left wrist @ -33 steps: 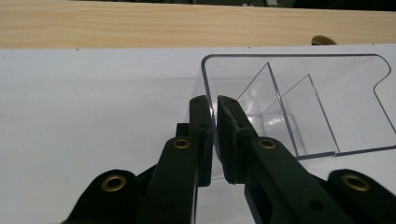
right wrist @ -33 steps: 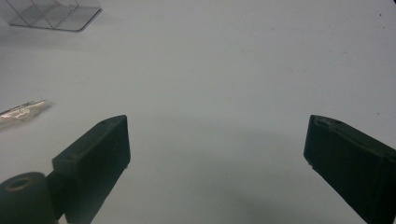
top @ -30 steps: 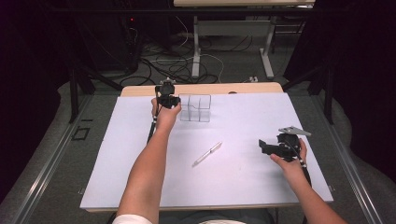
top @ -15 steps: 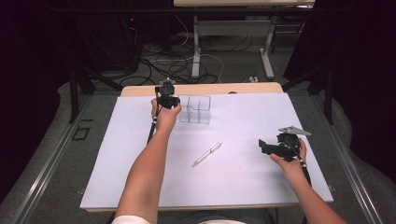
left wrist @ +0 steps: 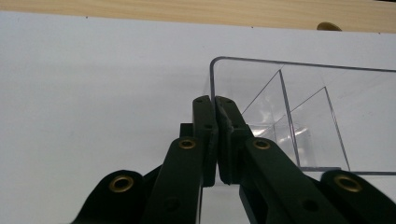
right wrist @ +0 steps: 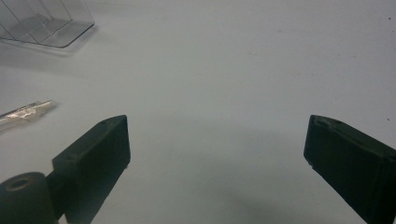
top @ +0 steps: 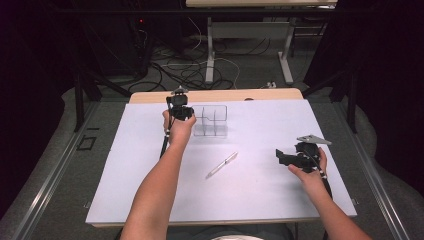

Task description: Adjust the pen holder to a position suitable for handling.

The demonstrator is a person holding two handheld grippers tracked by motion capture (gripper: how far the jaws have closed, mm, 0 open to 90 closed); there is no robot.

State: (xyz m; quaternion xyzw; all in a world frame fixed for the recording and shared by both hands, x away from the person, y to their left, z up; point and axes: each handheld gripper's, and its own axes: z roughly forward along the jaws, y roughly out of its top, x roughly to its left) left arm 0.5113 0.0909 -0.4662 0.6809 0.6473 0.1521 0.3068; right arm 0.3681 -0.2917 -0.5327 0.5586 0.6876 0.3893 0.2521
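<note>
Dark floor and loose cables frame a white worktop (top: 150, 200) at the far edge of which stands a clear divided organiser (top: 210, 120), upright, its thin inner walls splitting it into compartments that all look empty. Its near-left wall is pinched between the closed jaws of the left hand-held gripper (left wrist: 215, 108), so the hold seems made; filling has not begun. A slim silvery pen (top: 222, 165) lies mid-worktop, untouched. Off to the right, the right hand-held gripper (right wrist: 217, 140) hovers wide open, holding nothing.
</note>
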